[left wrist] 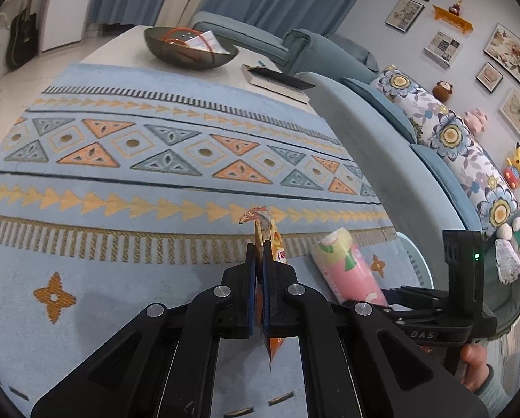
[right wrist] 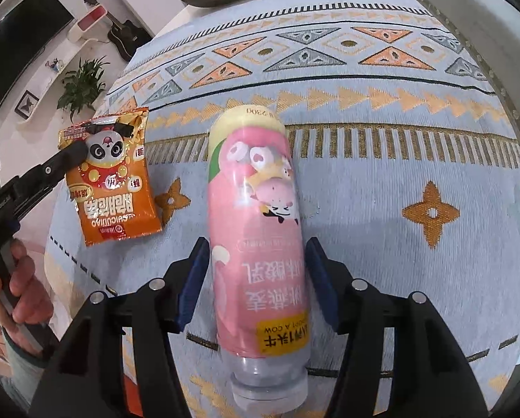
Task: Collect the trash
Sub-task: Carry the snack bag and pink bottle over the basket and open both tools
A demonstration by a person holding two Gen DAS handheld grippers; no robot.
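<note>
Left tongs (left wrist: 259,244) clamp an orange snack bag (right wrist: 112,177); right tongs (right wrist: 256,268) straddle a pink bottle (right wrist: 256,230), pads (right wrist: 194,278) at its sides, above the rug (right wrist: 399,160).

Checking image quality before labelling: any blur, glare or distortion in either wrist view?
Left wrist: strong fisheye bending of the rug and sofa, dark corners, sharp, soft even light; snack packet seen edge-on in the left gripper. Right wrist: same bending, sharp, mild glare on the pink bottle and packet.
</note>
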